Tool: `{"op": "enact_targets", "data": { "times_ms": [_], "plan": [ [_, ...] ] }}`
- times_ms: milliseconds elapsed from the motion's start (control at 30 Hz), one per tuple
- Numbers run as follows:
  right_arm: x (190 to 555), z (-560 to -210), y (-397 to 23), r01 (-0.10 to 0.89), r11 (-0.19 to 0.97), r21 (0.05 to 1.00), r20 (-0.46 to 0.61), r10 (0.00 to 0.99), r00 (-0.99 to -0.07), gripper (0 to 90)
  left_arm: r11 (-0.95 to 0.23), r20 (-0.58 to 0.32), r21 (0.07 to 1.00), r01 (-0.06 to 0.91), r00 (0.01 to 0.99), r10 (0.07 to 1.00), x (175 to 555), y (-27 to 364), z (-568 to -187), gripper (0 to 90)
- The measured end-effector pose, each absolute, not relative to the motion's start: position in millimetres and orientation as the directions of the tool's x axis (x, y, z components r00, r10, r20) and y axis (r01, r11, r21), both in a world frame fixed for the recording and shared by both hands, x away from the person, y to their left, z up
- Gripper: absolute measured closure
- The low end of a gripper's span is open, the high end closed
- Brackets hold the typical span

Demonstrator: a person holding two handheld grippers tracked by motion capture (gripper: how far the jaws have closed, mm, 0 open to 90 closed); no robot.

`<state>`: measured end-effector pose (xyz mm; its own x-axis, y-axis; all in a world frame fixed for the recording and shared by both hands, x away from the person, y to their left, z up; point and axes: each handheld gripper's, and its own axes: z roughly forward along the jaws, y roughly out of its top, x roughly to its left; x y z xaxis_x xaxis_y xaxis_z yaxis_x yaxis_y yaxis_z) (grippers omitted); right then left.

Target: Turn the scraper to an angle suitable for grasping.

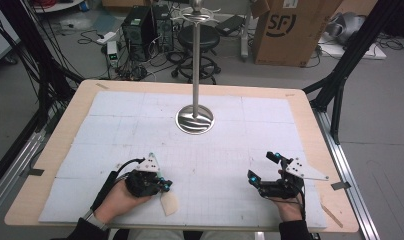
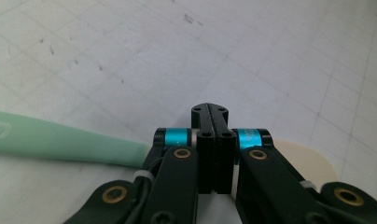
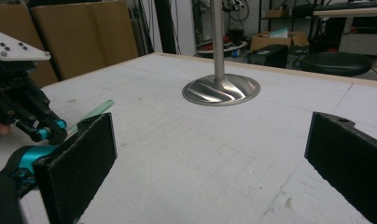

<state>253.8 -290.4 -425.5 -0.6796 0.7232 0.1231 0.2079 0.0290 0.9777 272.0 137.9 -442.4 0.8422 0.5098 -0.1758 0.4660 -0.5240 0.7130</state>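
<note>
the left gripper (image 2: 210,112) has its fingers clenched tight, nothing between them; a pale green strip (image 2: 60,140) lies flat on the desk (image 1: 55,145) just beside and under them. the right gripper (image 3: 210,154) fingers stand released, wide apart. a cardboard box (image 1: 290,30) reads "sf".

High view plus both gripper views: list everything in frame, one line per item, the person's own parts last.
Table: one, light wood rim, centre of the floor.
Mat: one, white with a faint grid, covers the tabletop.
Metal stand: one, silver, round base with upright pole, far middle of mat.
Flat tool: one, pale green handle, cream end, lying on mat under the left gripper.
Cardboard box: one, brown, floor beyond table.
Stool: one, black, behind the stand.
Left gripper: black, jaws shut, near left.
Right gripper: black, jaws open, near right.
</note>
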Motion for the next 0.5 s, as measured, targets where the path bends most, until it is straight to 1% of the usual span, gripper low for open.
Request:
{"op": "enact_targets", "data": {
  "times_ms": [200,333,433,500],
  "plan": [
    [253.6,-425.7,-289.1,0.206,0.034,0.978,0.118,0.721,-0.682,0.8,-0.532,-0.174,0.702,0.474,0.838,0.517,261.0,157.2,-440.9,89.9],
    [253.7,-425.9,-288.9,0.205,0.039,0.978,0.114,0.725,-0.679,0.8,-0.516,-0.194,0.702,0.492,0.828,0.526,257.9,175.4,-441.3,89.9],
    [253.6,-425.9,-288.6,0.206,0.037,0.978,0.116,0.724,-0.680,0.8,-0.483,-0.226,0.701,0.525,0.806,0.548,260.1,191.1,-442.5,89.9],
    [253.4,-425.9,-288.8,0.210,0.036,0.977,0.119,0.724,-0.679,0.8,-0.477,-0.226,0.700,0.532,0.798,0.558,261.4,198.8,-442.5,89.9]
  ]
}}
